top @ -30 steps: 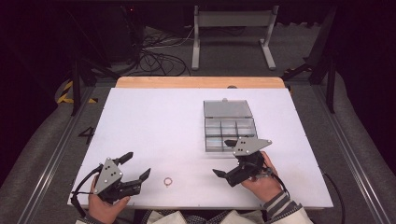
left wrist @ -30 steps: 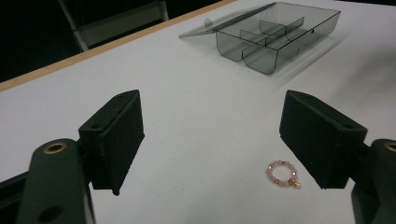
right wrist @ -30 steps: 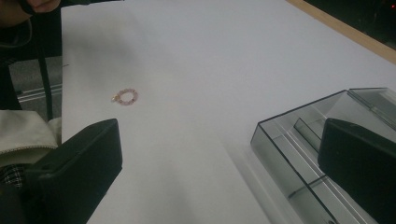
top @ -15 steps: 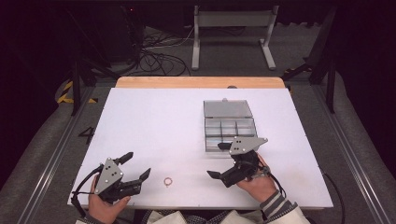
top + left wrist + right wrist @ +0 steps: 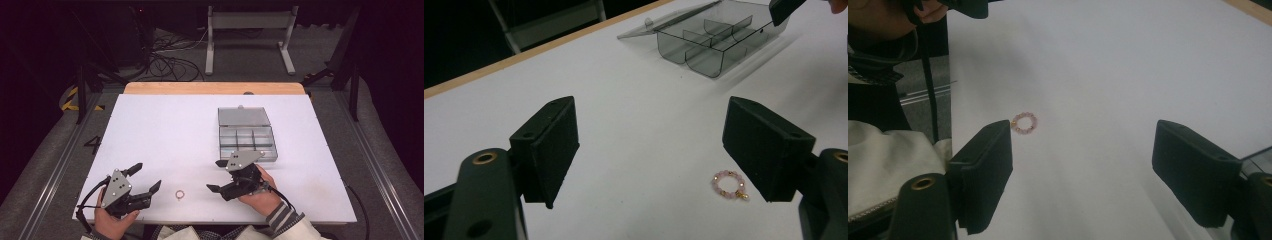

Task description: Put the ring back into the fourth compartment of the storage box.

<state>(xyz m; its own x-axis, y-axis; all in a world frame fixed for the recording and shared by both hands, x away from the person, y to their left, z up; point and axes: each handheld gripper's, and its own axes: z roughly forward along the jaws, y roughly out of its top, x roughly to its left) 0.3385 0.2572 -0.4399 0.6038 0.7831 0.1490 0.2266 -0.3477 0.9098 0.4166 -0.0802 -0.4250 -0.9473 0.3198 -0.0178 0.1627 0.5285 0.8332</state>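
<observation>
Bead ring (image 5: pixel 179 194) between both grippers' jaws

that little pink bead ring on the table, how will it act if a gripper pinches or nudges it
The bead ring looks tiny and light, so a nudge would probably slide it across the smooth white table. Strung beads likely flex, so it may collapse or slip between the wide pads.

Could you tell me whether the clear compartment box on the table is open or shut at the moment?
Open. The compartment box has its lid folded back flat on the table, and its dividers are exposed.
</observation>
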